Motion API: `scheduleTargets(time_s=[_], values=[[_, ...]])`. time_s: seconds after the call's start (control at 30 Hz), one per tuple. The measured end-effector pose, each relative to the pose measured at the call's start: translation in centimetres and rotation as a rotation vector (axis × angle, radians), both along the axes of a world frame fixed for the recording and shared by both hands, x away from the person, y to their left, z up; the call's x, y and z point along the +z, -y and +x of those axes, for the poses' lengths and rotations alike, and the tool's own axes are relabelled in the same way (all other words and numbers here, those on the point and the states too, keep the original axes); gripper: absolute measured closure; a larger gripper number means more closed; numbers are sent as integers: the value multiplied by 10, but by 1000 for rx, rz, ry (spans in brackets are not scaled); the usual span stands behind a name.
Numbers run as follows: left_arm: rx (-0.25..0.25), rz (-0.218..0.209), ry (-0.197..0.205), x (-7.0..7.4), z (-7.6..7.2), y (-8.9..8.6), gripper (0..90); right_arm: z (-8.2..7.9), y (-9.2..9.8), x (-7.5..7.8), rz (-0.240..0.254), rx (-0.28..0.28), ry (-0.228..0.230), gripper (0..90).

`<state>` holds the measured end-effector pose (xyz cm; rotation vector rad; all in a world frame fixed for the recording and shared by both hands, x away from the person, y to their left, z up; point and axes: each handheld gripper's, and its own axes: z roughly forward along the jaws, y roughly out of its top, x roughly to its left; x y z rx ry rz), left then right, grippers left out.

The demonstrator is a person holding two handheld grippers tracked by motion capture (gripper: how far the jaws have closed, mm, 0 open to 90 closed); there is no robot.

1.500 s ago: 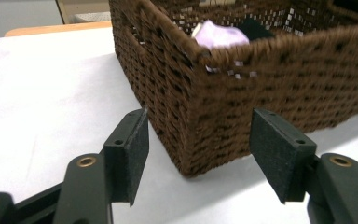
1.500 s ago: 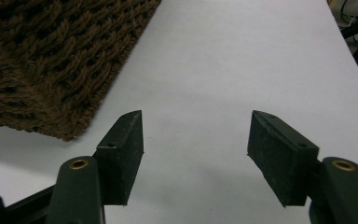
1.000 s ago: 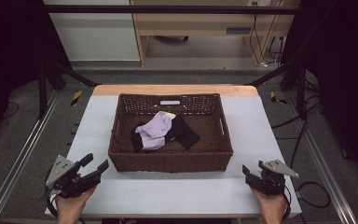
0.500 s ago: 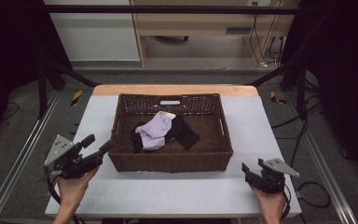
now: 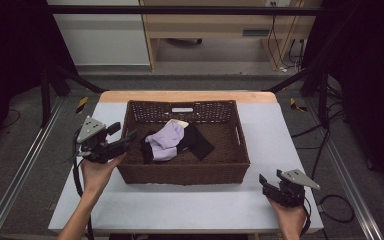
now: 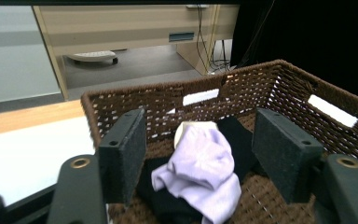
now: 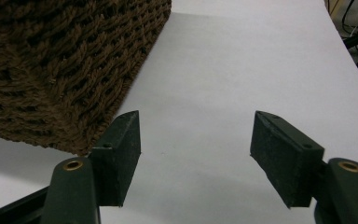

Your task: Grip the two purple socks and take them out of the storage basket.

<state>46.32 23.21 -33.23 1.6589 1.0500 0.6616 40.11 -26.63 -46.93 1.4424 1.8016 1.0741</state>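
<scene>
Nearest, right gripper (image 5: 271, 186) parked low on the tabletop (image 5: 190, 205) by the basket's near right corner, jaws spread, nothing between them; unmoved from a second ago. Left gripper (image 5: 122, 142) lifted off the near left edge and carried forward to the wicker basket (image 5: 180, 172), jaws spread wide over its left rim. Inside, just beyond, lilac sock (image 6: 200, 170) heaped on black cloth (image 5: 197, 142), untouched. Likely a reach for that sock, grasp not yet made.

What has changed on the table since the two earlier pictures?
The left gripper moved forward from the table's near corner to the left rim of the brown woven wicker basket, fingers open, holding nothing. The right gripper, the lilac cloth and the black cloth stayed put.
</scene>
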Motion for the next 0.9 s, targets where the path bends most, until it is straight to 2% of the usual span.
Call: scheduleTargets(time_s=[0.03, 0.1, 0.13, 0.4, 0.6, 0.73, 0.83, 0.9], values=[[1, 9, -7, 2, 6, 4, 357, 0, 0, 0, -3, 1, 2, 340], [3, 12, -10, 2, 10, 6, 364, 0, 0, 0, 0, 0, 1, 340], [8, 32, -12, 3, 16, 11, 364, 1, 0, 0, -1, 0, 1, 341], [-3, 50, -23, -1, 39, 27, 405, 1, 1, 0, -2, -1, 3, 350], [-9, 69, -38, -12, 59, 41, 431, 1, 3, 0, 11, -3, 0, 352], [-16, 114, -42, -21, 70, 52, 448, 1, 3, 0, 8, -2, 2, 352], [-17, 111, -72, -29, 79, 56, 463, 1, 3, 0, 12, 0, -1, 354], [-12, 128, -95, -34, 85, 57, 471, 1, 3, 0, 9, 1, 2, 355]])
